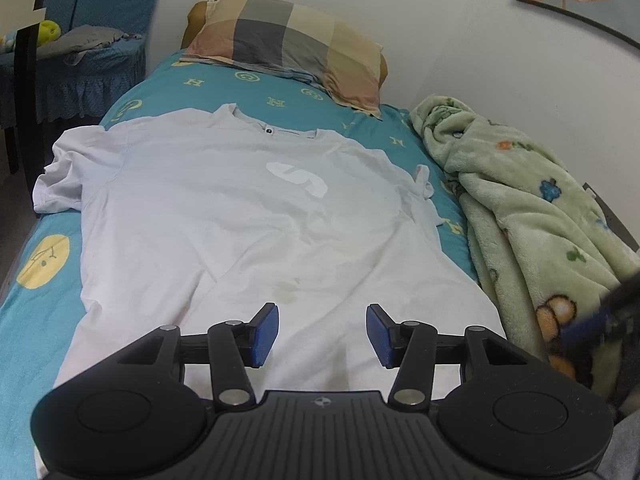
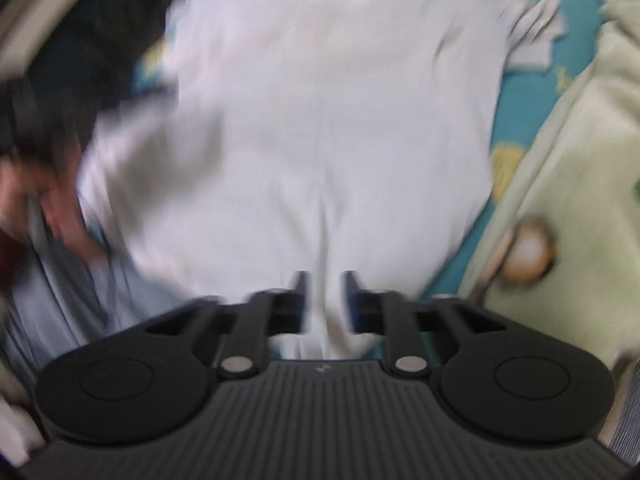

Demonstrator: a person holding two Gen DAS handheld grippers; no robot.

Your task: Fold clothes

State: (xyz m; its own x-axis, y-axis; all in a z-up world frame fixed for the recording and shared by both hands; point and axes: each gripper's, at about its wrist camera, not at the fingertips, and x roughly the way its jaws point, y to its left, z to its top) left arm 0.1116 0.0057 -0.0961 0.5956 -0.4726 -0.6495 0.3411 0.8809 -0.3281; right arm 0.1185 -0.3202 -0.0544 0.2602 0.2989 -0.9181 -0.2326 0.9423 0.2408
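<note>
Against a white wall stands the bed (image 1: 168, 80), covered in a teal sheet with yellow letters and smiley faces; a checked pillow (image 1: 296, 44) sits at its head, and a pale green fleece blanket (image 1: 520, 208) is heaped along the wall side. Spread flat over the middle of the bed lies the white T-shirt (image 1: 240, 216), front up, collar toward the pillow and hem toward us; its one sleeve (image 1: 60, 176) is crumpled out to the left, the other bunched close beside the blanket.

No fold shows anywhere yet; the body lies open at full width and both sleeves are still out, so I judge the task at its very start, with the sides, sleeves and the final halving all left to do.

The left tool (image 1: 323, 332) hovers above the lower part of the shirt with its blue pads well apart and nothing between them; the right tool (image 2: 323, 300) is badly blurred over the hem, its fingers showing a narrower gap with white cloth seen through it; whether it has cloth pinched I cannot tell.
</note>
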